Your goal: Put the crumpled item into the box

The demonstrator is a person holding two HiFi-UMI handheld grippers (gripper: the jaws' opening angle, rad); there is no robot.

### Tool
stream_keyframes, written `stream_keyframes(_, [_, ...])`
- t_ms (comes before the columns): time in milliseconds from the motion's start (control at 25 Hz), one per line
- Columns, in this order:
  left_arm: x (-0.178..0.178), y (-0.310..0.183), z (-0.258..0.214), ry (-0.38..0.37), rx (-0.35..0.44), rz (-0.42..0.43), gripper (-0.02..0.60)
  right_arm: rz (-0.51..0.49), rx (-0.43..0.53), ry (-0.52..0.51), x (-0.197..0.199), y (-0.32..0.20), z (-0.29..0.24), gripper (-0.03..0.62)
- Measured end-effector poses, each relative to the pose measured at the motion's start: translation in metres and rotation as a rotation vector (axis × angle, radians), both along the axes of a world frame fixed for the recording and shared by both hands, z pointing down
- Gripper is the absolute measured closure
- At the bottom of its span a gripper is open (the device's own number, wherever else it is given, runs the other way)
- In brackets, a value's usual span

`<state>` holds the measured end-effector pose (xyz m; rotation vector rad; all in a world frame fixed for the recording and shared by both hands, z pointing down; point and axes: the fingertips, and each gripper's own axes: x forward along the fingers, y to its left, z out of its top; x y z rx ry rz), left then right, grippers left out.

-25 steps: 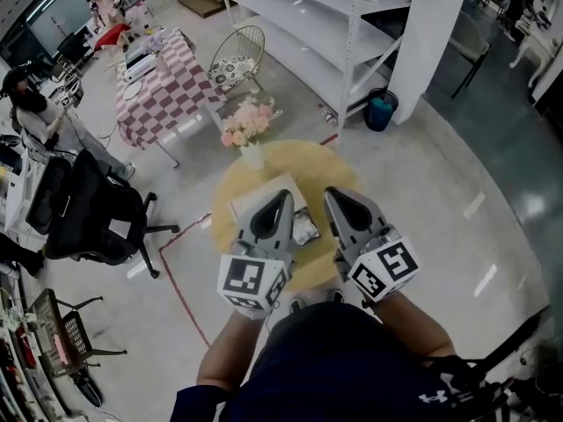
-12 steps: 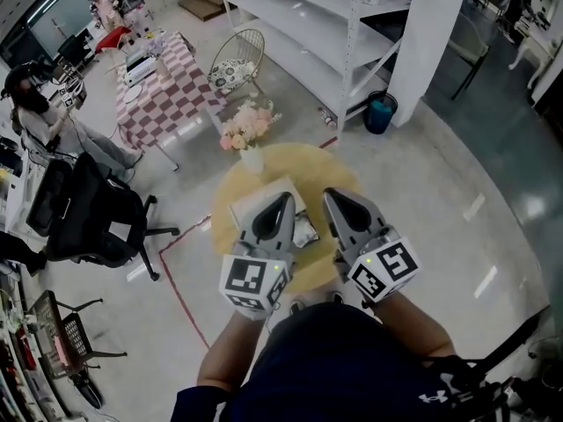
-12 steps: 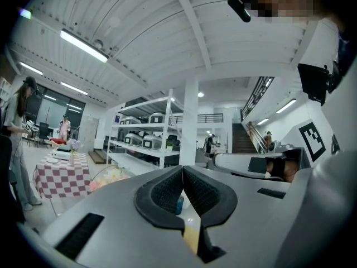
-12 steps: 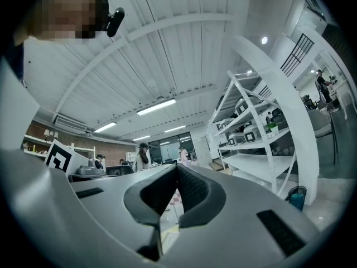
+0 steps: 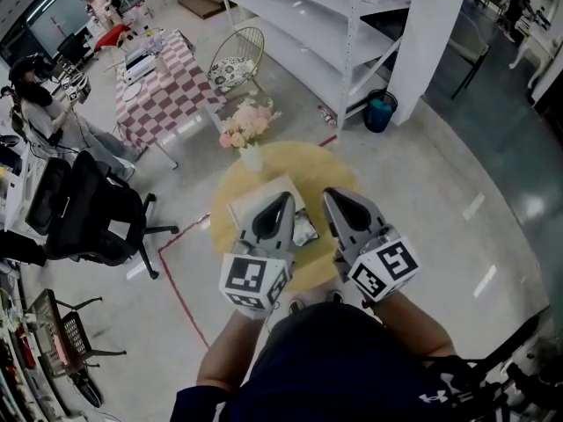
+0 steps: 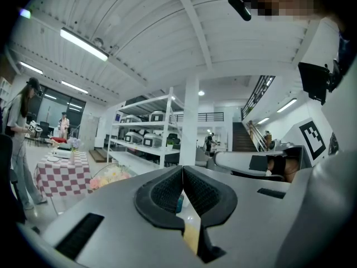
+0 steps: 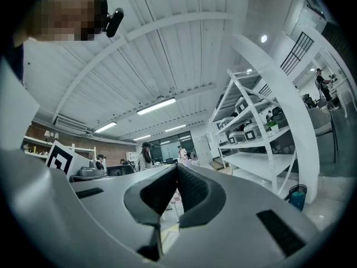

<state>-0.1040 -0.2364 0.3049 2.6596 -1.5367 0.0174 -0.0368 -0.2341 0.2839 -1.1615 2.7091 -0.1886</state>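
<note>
Seen from the head view, a small round yellow table [image 5: 325, 172] stands below me. On it lies a white box [image 5: 244, 207], partly hidden under my left gripper [image 5: 283, 200]. A crumpled silvery item [image 5: 305, 229] rests on the table between the two grippers, just right of the box. My right gripper [image 5: 330, 195] hovers beside it. Both are held level above the table and touch nothing. The left gripper view shows my left gripper [image 6: 182, 173] with its pads pressed together and nothing between them. My right gripper [image 7: 177, 170] is likewise shut and empty in its own view.
A vase of pink flowers [image 5: 250, 126] stands at the table's far edge. A black office chair [image 5: 92, 211] is to the left, with a checkered table [image 5: 163, 84] and a wire chair [image 5: 236, 56] beyond. White shelving [image 5: 327, 25], a pillar and a blue bin [image 5: 381, 111] are at the back right.
</note>
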Motion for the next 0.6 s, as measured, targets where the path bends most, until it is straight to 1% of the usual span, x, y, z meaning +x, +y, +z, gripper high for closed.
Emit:
stream_keyframes(280, [0.0011, 0.0007, 0.0015, -0.008, -0.015, 0.008, 0.565, -0.001, -0.007, -0.004, -0.0004, 0.0020, -0.0015, 0.589])
stream_keyframes(600, [0.0028, 0.0010, 0.0027, -0.014, -0.014, 0.013, 0.565, -0.005, -0.009, -0.006, -0.0003, 0.0020, -0.0001, 0.589])
